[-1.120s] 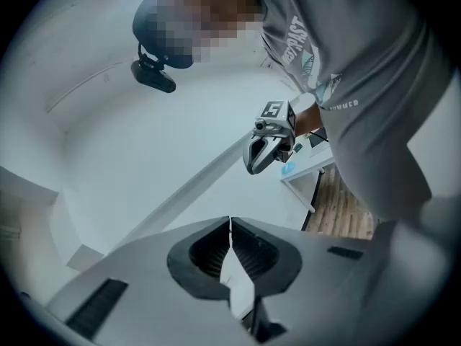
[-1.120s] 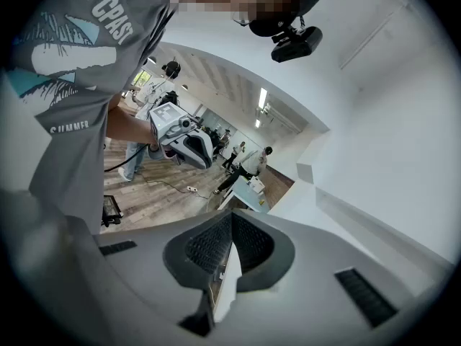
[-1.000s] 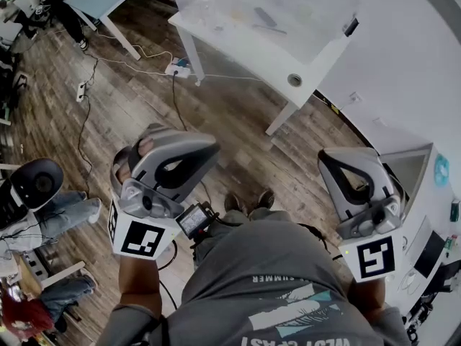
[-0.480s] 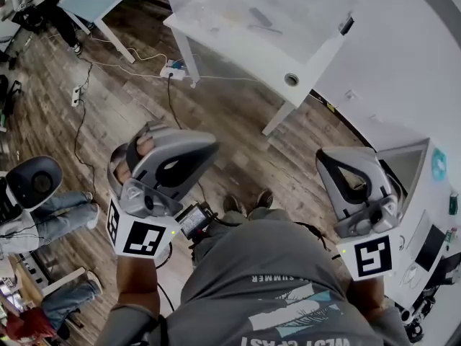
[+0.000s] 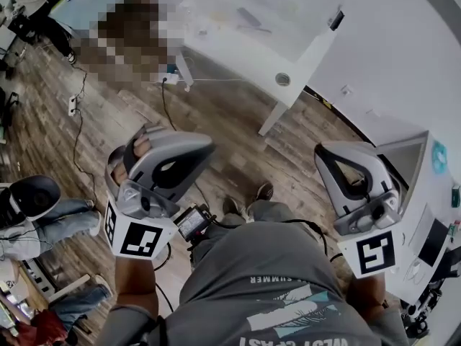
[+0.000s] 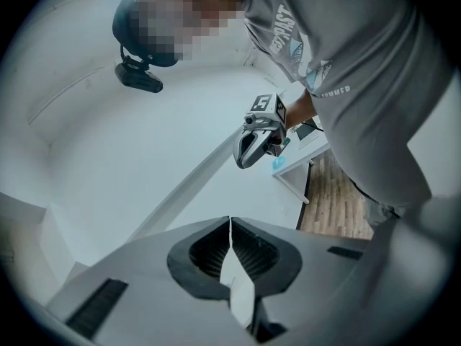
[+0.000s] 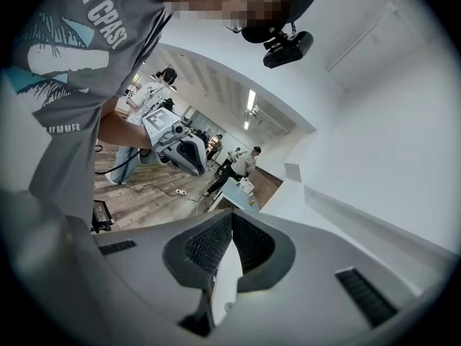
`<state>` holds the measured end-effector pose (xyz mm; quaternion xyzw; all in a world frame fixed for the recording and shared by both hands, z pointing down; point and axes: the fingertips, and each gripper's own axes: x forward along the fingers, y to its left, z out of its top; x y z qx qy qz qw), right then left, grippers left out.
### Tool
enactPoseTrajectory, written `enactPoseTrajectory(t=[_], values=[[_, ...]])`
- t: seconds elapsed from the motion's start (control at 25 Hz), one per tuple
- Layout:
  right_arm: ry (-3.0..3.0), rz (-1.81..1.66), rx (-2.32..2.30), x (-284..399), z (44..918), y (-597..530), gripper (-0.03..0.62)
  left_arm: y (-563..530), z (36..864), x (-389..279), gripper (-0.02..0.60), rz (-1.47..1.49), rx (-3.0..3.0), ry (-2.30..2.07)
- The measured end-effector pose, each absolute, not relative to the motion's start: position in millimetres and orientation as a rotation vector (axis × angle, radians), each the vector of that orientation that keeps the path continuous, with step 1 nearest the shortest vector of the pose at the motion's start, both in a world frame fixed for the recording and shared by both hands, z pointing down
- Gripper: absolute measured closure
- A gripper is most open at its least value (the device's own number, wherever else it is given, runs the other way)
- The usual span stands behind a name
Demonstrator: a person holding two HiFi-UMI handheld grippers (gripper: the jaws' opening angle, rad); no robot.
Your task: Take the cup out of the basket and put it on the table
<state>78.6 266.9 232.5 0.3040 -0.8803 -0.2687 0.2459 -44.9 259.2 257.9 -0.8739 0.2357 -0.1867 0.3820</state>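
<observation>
Two units, left gripper (image 6: pixel 230 229) and right gripper (image 7: pixel 232 222), are holding their jaws together on nothing, hovering on the near side of the white table (image 5: pixel 288 42). No view is showing the cup.

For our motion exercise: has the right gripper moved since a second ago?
No, not noticeably: the right gripper keeps its place beside the white cabinet.

Matt, smooth grey plastic on the shells of the left gripper (image 6: pixel 230 229) and right gripper (image 7: pixel 232 222), with ribbed black pads (image 6: pixel 209 251) that look rubbery. Worn brown wood grain across the floor (image 5: pixel 223 121). Smooth white top on the table (image 5: pixel 288 27). Soft grey cloth for the shirt (image 5: pixel 288 280).
</observation>
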Motion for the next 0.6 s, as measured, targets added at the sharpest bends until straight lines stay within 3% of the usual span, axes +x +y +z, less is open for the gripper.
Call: enactPoseTrajectory(t=[0.6], values=[[-2.495,-0.737,0.825,164,230,202,0.582,205,247,38,0.565,-0.57,-2.183,0.647]])
